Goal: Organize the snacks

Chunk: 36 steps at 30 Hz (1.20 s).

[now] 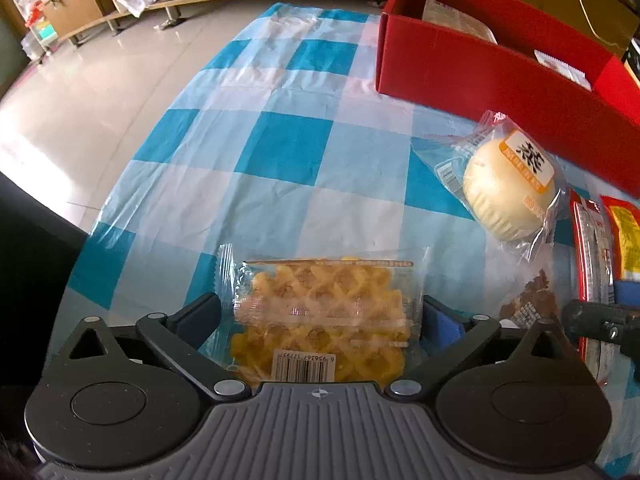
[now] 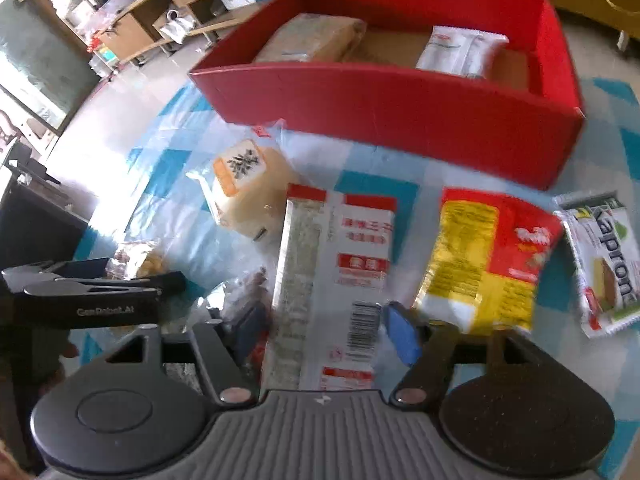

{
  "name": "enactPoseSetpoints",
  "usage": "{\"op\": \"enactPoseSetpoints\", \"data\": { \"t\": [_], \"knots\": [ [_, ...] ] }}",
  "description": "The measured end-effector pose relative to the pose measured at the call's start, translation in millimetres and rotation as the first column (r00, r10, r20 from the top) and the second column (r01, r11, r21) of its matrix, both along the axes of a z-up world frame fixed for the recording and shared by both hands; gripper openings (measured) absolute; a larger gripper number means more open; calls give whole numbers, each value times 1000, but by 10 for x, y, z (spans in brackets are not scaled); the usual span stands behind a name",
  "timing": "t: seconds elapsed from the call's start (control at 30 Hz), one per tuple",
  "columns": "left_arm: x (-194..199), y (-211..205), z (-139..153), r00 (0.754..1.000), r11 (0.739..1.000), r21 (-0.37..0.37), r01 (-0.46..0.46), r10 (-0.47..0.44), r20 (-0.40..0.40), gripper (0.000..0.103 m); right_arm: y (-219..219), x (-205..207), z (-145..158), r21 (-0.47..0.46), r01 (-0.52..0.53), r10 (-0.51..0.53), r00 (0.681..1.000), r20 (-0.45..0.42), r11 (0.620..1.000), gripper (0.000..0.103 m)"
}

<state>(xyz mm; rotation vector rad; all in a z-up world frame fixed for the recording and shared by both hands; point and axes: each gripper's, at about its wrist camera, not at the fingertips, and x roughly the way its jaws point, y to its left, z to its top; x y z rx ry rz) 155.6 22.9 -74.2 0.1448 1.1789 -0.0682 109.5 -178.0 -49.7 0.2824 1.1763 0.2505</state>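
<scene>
Left tool (image 1: 322,312) open wide, straddling the waffle pack (image 1: 320,320) flat on the tabletop (image 1: 280,152); pads not touching it. Right tool (image 2: 324,320) open over the red-white packet (image 2: 332,280). Close squarely across each pack's width, then lift to the red box (image 2: 400,120).

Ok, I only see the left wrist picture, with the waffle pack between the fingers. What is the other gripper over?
Observer: The right gripper straddles a long red-and-white packet, jaws open.
Operator: Is there anything past the yellow bag?
Observer: Yes, a green-and-white packet lies on the cloth to its right, outside your view.
Operator: And what's inside the red box?
Observer: A brown packet at the left and a white packet at the right, with bare floor between them.
</scene>
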Motion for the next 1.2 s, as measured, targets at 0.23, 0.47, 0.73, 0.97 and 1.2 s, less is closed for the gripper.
{"op": "enactPoseSetpoints", "data": {
  "t": [0.23, 0.47, 0.73, 0.97, 1.2],
  "knots": [
    [-43, 39, -8, 1000, 1000, -15, 19, -18, 23, 103, 156, -88, -63, -8, -10, 11, 998, 65, 1000, 103],
    [-49, 149, 5, 999, 999, -41, -26, 27, 31, 103, 236, -123, -41, -81, -88, 94, 993, 73, 993, 96],
    [27, 318, 50, 994, 988, -106, -110, 108, -17, 101, 4, -108, 22, 33, -22, 20, 997, 72, 999, 51],
    [12, 201, 196, 996, 991, -100, -88, 89, 9, 87, 40, -148, 128, 8, -42, 41, 994, 101, 999, 48],
    [16, 261, 189, 995, 985, -142, -102, 101, -12, 92, -33, -175, 211, 10, -31, 30, 992, 121, 999, 48]
  ]
}}
